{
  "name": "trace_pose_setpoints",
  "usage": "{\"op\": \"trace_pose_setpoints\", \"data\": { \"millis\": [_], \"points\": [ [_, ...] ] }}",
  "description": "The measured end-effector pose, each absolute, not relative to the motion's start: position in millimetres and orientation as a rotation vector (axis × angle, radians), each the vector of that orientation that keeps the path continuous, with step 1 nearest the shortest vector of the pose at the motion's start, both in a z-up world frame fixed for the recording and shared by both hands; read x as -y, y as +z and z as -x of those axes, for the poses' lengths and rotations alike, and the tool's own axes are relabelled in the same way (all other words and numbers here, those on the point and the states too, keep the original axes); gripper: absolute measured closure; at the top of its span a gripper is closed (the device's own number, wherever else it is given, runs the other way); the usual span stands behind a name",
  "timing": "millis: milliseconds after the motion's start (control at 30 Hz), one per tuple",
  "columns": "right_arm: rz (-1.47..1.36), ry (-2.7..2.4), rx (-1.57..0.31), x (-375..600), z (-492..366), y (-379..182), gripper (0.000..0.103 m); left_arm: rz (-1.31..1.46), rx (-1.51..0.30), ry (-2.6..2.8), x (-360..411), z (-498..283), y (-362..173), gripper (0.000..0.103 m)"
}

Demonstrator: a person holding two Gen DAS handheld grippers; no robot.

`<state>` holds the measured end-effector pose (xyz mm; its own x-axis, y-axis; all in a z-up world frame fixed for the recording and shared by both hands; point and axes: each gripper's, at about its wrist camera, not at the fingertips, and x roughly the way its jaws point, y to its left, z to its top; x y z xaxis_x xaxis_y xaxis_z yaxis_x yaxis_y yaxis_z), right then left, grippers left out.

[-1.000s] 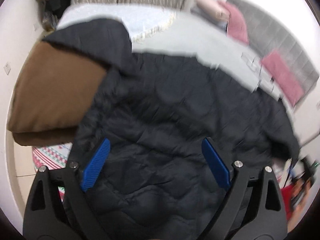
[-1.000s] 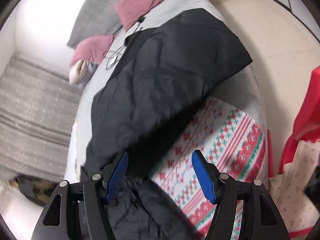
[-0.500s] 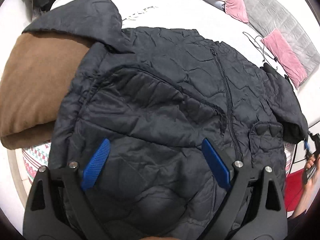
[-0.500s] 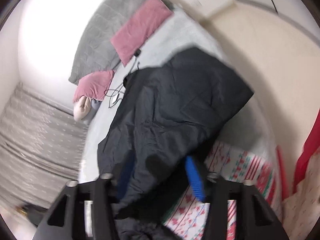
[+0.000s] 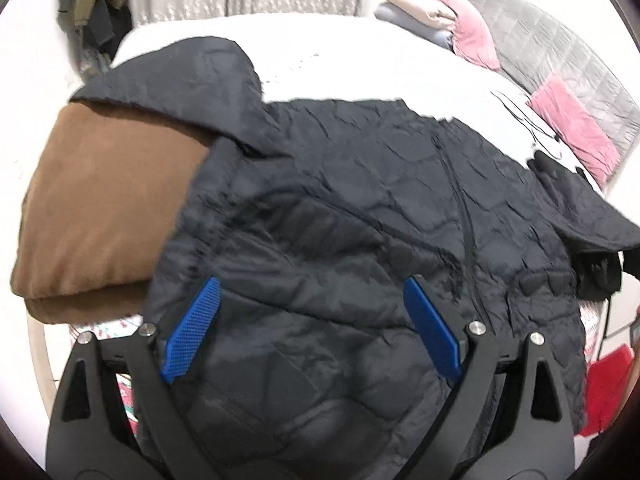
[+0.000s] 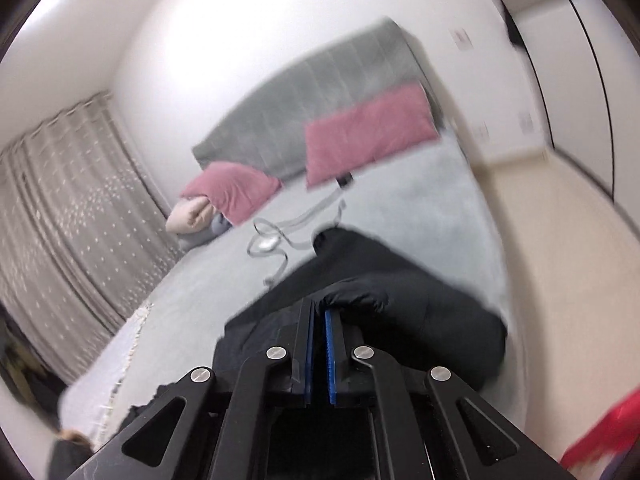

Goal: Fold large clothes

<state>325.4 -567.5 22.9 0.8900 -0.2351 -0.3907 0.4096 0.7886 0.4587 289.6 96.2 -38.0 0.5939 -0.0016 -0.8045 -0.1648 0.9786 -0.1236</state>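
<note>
A large black quilted jacket (image 5: 360, 208) lies spread front-up on the pale bed (image 5: 328, 52), its zipper running down the middle. My left gripper (image 5: 312, 284) hovers over the jacket's lower part, open, blue pads wide apart and not pressing on the cloth. At the right edge of the left wrist view one sleeve (image 5: 592, 224) is lifted off the bed. In the right wrist view my right gripper (image 6: 319, 310) is shut, a fold of the black jacket (image 6: 420, 308) pinched at the pad tips and bulging just beyond them.
A folded brown blanket (image 5: 104, 208) lies left of the jacket, partly under its hood. Pink pillows (image 6: 368, 132) lean on a grey headboard (image 6: 320, 92), with a cable (image 6: 276, 240) on the sheet. A patterned cover (image 5: 120, 324) hangs at the bed's near edge, with something red (image 5: 604, 392) at right.
My right gripper closed on the jacket's edge and rose, its view swinging up from the patterned cover toward the headboard. My left gripper stayed open over the jacket.
</note>
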Motion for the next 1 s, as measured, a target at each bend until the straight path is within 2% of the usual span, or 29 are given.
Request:
{"op": "trace_pose_setpoints", "data": {
  "millis": [133,267,467,733,1000],
  "points": [
    [-0.396,-0.388,-0.333,550.5,-350.3,30.8,0.099,0.203,-0.927,0.092,-100.6,-293.8,-39.8,0.01],
    [-0.447,-0.383,-0.392,552.9,-366.4,8.9,0.099,0.172,-0.927,0.098,-97.1,-296.1,-43.0,0.01],
    [-0.471,-0.337,-0.306,542.7,-359.5,31.7,0.099,0.211,-0.933,0.101,-103.0,-296.1,-43.5,0.01],
    [-0.326,-0.268,-0.242,468.0,-365.8,66.1,0.099,0.186,-0.918,0.088,-103.5,-290.8,-38.0,0.01],
    [-0.376,-0.206,-0.201,444.0,-371.4,77.2,0.099,0.209,-0.905,0.129,-116.0,-291.9,-31.4,0.01]
  ]
}}
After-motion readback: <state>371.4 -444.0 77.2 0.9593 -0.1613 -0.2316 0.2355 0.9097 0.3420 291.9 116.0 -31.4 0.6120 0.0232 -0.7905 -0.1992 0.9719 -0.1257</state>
